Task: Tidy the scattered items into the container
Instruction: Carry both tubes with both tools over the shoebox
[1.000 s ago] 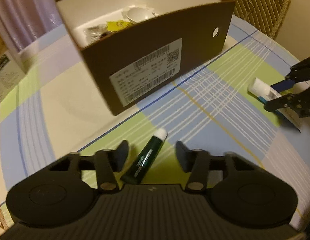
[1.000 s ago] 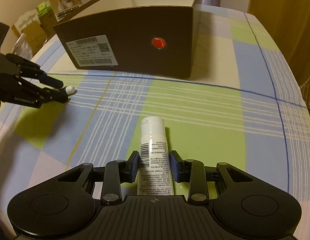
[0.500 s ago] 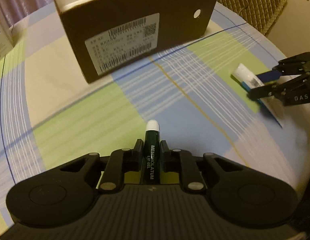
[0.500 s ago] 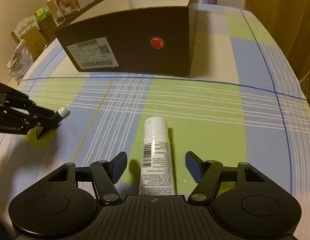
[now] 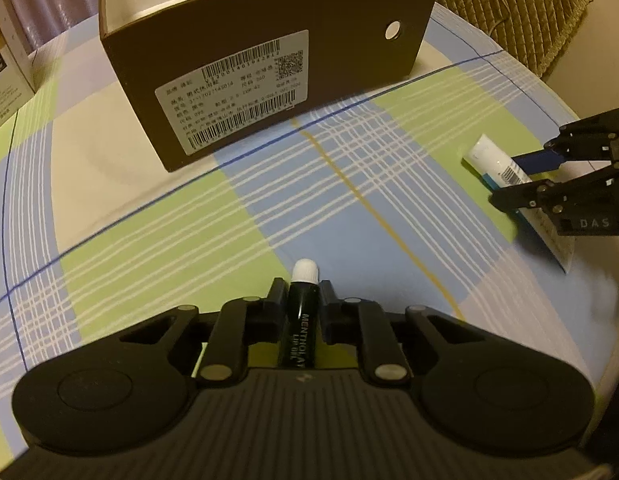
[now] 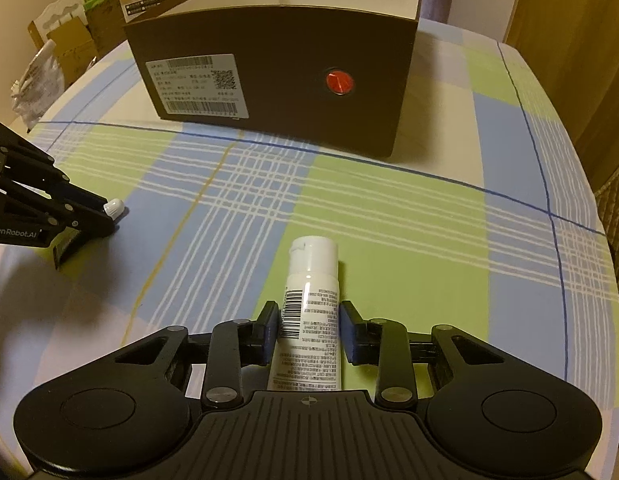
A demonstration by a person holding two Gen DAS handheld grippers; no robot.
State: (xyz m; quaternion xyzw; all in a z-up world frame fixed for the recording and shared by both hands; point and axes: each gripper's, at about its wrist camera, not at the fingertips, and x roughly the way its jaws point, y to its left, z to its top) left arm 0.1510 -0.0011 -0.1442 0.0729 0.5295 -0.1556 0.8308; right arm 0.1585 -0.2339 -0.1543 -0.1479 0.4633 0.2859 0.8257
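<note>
At the bottom centre of the left wrist view, the left gripper [image 5: 303, 300] pinches the dark lip gel tube [image 5: 301, 320]. The right gripper [image 6: 308, 322] is closing, its pads against the white tube [image 6: 311, 312]. Both tubes sit low over the checked tablecloth [image 6: 389, 216], neither boxed yet. Beyond, in the upper frame, the brown box [image 6: 277, 76] stands open, its contents hidden from here

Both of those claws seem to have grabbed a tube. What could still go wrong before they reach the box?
The slim dark green lip gel tube is round, so it might slip from the left gripper. The right gripper is closing on the white squeeze tube, whose soft sides could bulge. Either might catch the brown cardboard box wall.
</note>
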